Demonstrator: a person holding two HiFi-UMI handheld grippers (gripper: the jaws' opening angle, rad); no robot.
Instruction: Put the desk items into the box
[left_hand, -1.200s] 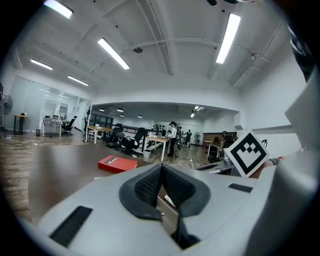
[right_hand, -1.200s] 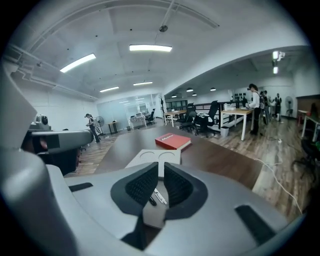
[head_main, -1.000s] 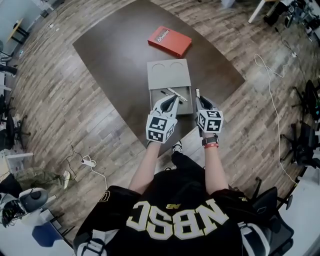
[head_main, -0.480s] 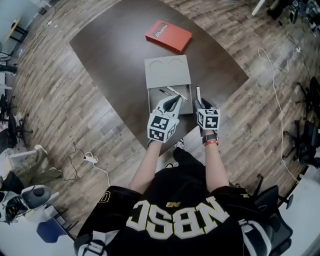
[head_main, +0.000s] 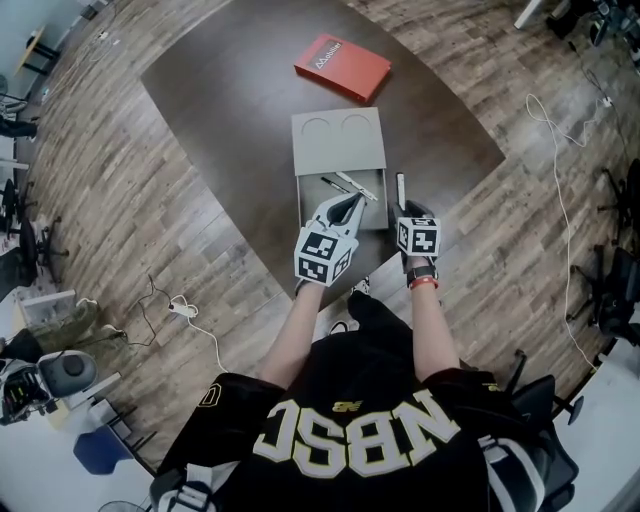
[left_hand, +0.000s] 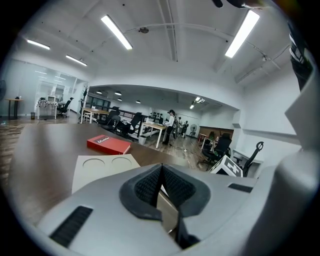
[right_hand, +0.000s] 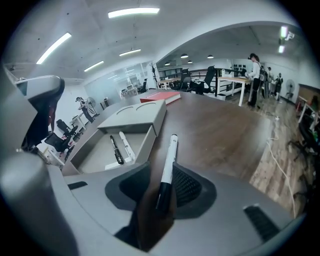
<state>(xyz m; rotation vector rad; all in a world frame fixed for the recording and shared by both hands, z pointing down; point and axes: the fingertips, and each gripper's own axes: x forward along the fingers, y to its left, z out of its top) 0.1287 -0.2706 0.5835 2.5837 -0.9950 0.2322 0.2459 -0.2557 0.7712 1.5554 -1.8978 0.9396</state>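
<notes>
A grey open box (head_main: 338, 130) lies on the dark table, with a black pen (head_main: 331, 185) and a white pen (head_main: 359, 187) in its tray. In the right gripper view both pens, black (right_hand: 116, 150) and white (right_hand: 125, 146), lie behind the box wall (right_hand: 150, 137). My right gripper (head_main: 403, 207) sits just right of the box. Its jaws are opening around a black-and-white marker (head_main: 401, 187), which rests loosely between the pads (right_hand: 165, 172). My left gripper (head_main: 348, 203) hovers over the tray's near end, shut and empty.
A red book (head_main: 342, 67) lies on the table beyond the box and also shows in the left gripper view (left_hand: 108, 144). The table's near edge runs just under my grippers. Wooden floor with cables surrounds the table, and office desks and chairs stand far off.
The right gripper's jaws have spread away from the marker. Both grippers stay in about the same place by the box.
</notes>
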